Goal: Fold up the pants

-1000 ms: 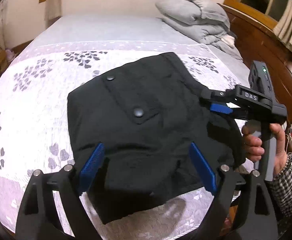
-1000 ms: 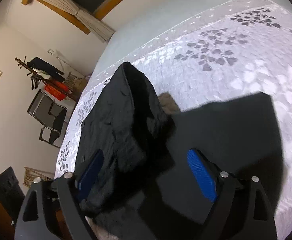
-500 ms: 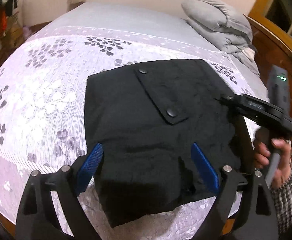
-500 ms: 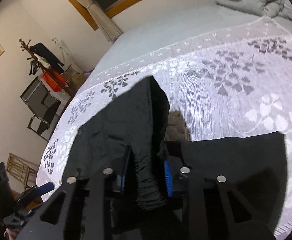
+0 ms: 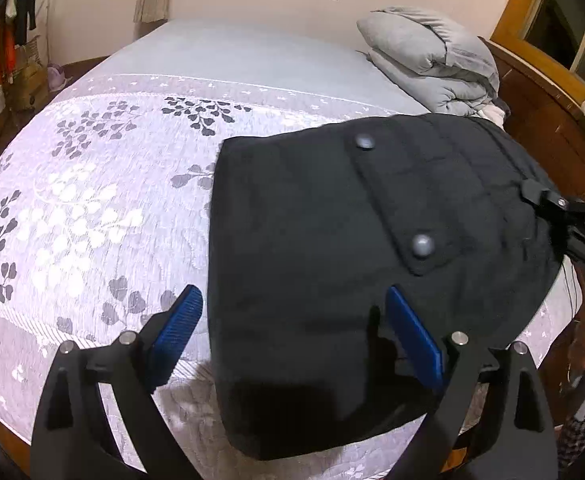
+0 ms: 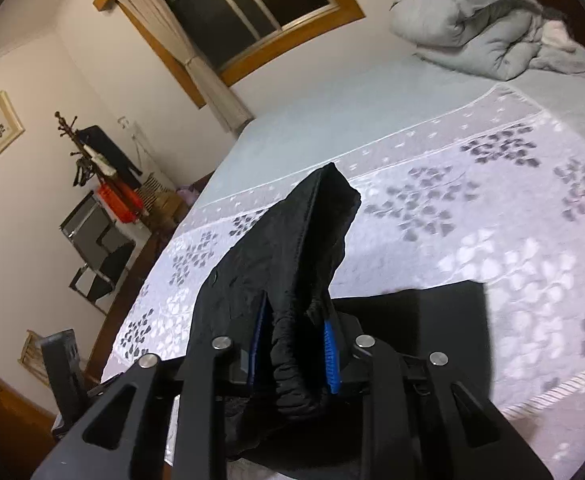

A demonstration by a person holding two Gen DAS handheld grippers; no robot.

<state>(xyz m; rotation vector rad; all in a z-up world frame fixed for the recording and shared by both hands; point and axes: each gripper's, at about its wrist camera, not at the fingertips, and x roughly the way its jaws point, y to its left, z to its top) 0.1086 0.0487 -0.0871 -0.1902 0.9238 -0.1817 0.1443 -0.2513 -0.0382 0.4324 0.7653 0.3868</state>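
The black pants (image 5: 332, 248) lie folded on the bed, a flap pocket with two snap buttons facing up. My left gripper (image 5: 292, 332) is open, its blue pads astride the near edge of the pants, holding nothing. My right gripper (image 6: 294, 344) is shut on a bunched edge of the pants (image 6: 292, 256) and lifts that fold up off the bed. In the left wrist view the right gripper (image 5: 552, 204) shows at the right edge of the pants.
The bed has a white floral cover (image 5: 92, 208) and a grey quilt (image 5: 428, 60) rolled at the headboard. A wooden bed frame (image 5: 548, 120) runs along the right. A chair (image 6: 96, 248) and coat rack (image 6: 92, 152) stand beside the bed.
My right gripper has closed on the pants edge and raised it. The left gripper has stayed open and shifted left along the near edge of the pants.
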